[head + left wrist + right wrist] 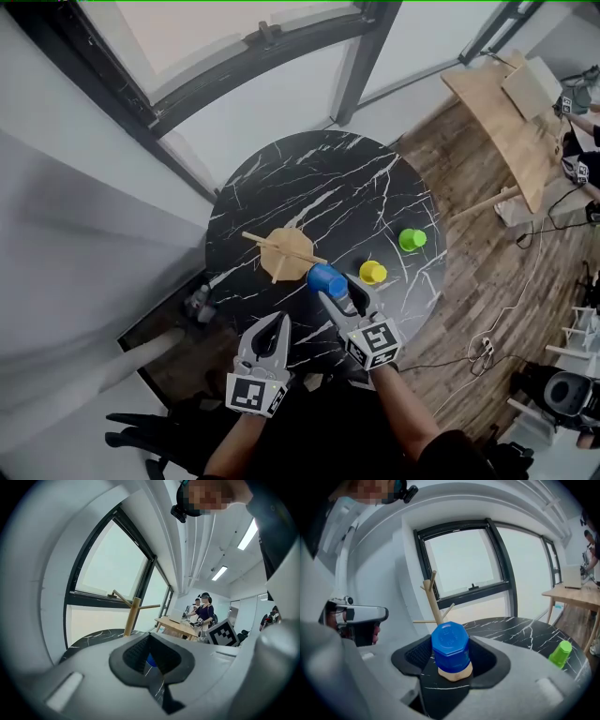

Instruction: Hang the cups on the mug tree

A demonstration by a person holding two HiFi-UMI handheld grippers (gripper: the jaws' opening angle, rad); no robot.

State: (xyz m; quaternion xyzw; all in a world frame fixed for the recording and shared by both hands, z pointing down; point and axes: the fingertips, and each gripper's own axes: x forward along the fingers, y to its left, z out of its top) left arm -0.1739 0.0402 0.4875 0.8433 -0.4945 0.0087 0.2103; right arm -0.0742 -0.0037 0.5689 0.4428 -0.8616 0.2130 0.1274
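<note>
A wooden mug tree point(286, 248) with bare pegs stands at the middle of the round black marble table point(319, 178). It shows ahead in both gripper views point(132, 616) point(433, 599). My right gripper point(339, 291) point(451, 654) is shut on a blue cup point(326, 278) point(450, 641) with a tan lower end, just right of the tree's base. Whether the cup touches the table I cannot tell. A yellow cup point(373, 272) and a green cup point(412, 239) point(560, 653) stand to the right. My left gripper point(277, 321) point(150, 639) is shut on nothing near the table's front edge.
A large window runs behind the table. A light wooden desk point(506, 122) point(180, 625) stands at the back right, with a person point(205, 613) beside it. Cables lie on the wood floor point(487, 281) to the right.
</note>
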